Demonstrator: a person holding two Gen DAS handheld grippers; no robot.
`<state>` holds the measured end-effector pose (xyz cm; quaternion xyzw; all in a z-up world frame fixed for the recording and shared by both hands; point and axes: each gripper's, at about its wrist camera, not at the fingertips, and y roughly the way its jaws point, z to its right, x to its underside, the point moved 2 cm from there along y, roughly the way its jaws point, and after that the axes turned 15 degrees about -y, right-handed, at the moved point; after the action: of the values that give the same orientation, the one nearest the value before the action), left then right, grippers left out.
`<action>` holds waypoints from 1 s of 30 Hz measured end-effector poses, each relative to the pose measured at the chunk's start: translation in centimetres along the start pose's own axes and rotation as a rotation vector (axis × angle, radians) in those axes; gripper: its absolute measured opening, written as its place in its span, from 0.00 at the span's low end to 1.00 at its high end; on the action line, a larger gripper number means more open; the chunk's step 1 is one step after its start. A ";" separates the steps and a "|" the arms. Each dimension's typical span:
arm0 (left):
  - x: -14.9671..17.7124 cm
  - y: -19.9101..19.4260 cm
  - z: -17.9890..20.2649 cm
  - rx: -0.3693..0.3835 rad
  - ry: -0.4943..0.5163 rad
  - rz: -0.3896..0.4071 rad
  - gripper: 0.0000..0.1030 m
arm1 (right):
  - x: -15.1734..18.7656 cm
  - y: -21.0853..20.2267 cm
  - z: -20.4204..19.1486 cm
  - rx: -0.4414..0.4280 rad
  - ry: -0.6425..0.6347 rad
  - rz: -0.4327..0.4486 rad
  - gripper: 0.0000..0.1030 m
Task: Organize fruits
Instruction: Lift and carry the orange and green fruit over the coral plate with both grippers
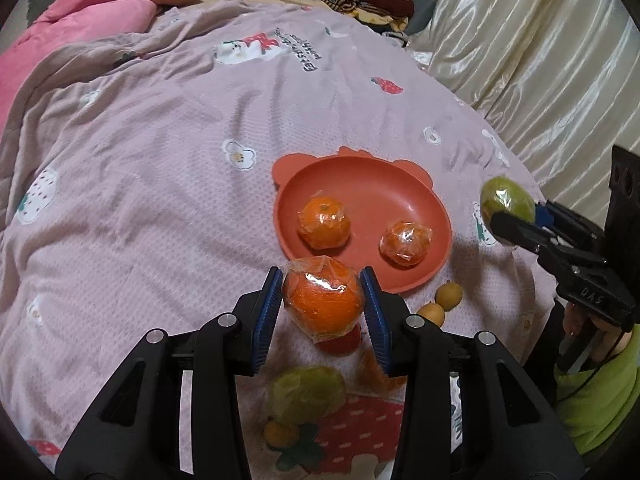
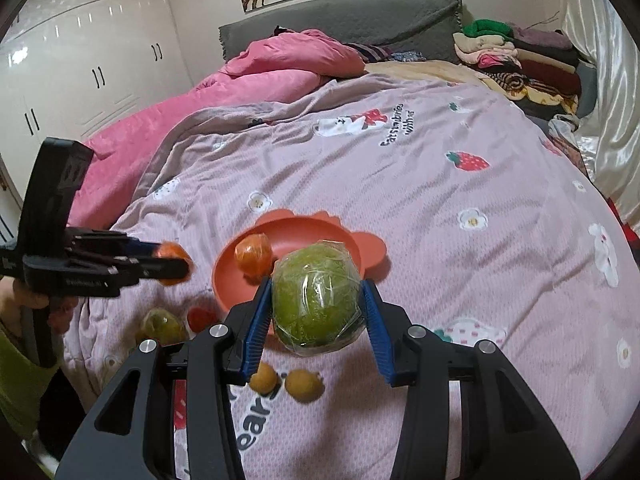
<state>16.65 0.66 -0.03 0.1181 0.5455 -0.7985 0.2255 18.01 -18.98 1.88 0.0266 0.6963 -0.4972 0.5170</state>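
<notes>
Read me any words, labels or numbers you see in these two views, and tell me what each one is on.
"DAS": on the right gripper's black body, seen from the left wrist.
"with": on the bedspread, second line of its far print; the first line, about "Eatsmbries", is unsure.
"ear": large bedspread print near the camera, cut off.
Left gripper's body lettering: too blurred to read.

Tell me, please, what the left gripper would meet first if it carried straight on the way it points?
Probably the orange plate: the left gripper, shut on a wrapped orange, points at its near rim, with two wrapped oranges beyond. Height above the rim is unclear.
</notes>
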 end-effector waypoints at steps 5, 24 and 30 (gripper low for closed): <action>-0.5 1.2 1.4 -0.005 0.027 -0.020 0.31 | -1.0 0.3 0.4 -0.002 -0.013 0.009 0.42; -1.0 5.5 4.0 -0.009 0.109 -0.099 0.31 | -3.3 3.9 1.5 -0.075 -0.043 -0.045 0.42; -1.1 6.0 3.5 -0.010 0.107 -0.109 0.31 | -3.5 5.9 1.6 -0.089 -0.049 -0.080 0.42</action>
<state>20.79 -4.17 -3.11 0.1297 0.5666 -0.7992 0.1528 23.99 -15.54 0.64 -0.0364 0.7052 -0.4866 0.5144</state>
